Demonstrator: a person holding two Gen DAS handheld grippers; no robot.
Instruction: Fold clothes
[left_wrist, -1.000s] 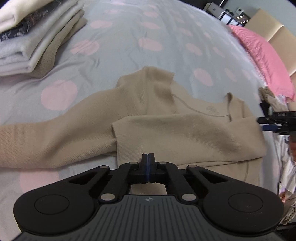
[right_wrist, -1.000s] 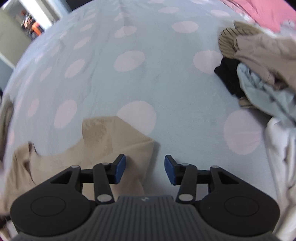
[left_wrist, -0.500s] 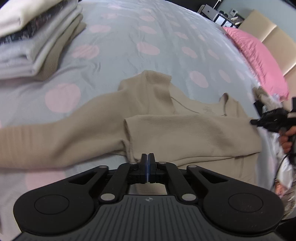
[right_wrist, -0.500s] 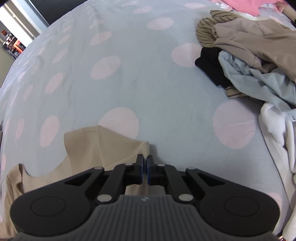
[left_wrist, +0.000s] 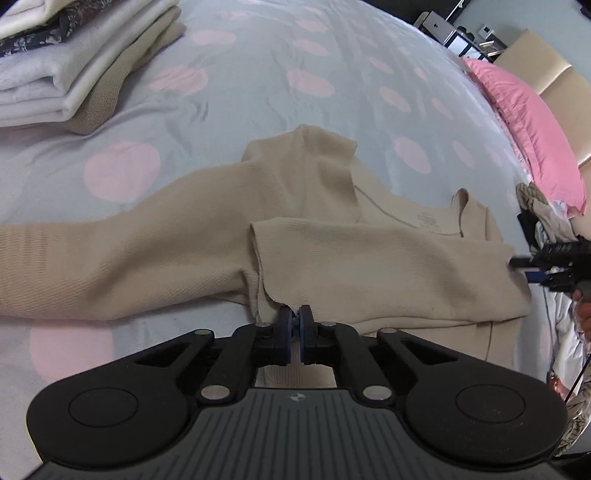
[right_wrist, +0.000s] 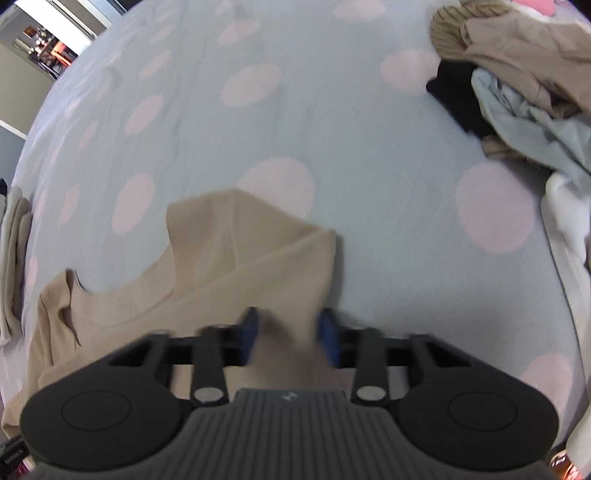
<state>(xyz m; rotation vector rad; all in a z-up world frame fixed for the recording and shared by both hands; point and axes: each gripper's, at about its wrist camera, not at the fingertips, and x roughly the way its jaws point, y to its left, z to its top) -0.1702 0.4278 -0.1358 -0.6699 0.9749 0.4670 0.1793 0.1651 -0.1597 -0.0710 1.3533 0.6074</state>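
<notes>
A beige sweater (left_wrist: 369, 258) lies flat on the polka-dot bedspread (left_wrist: 258, 74), one sleeve folded across its body and the other stretched out to the left — so the job looks partway through the sleeve folds. The left gripper (left_wrist: 294, 334) is clenched on the sweater's near edge by the folded sleeve's cuff, while the right gripper (right_wrist: 288, 332) has its blue pads spread apart over the right shoulder, gripping nothing. I'd judge the outstretched sleeve still needs to come across the body — that calls for a hold near its cuff and a smooth carry that doesn't drag the folded part, before the piece can join the folded stack (left_wrist: 66, 66) rather than the loose heap (right_wrist: 517, 92).
</notes>
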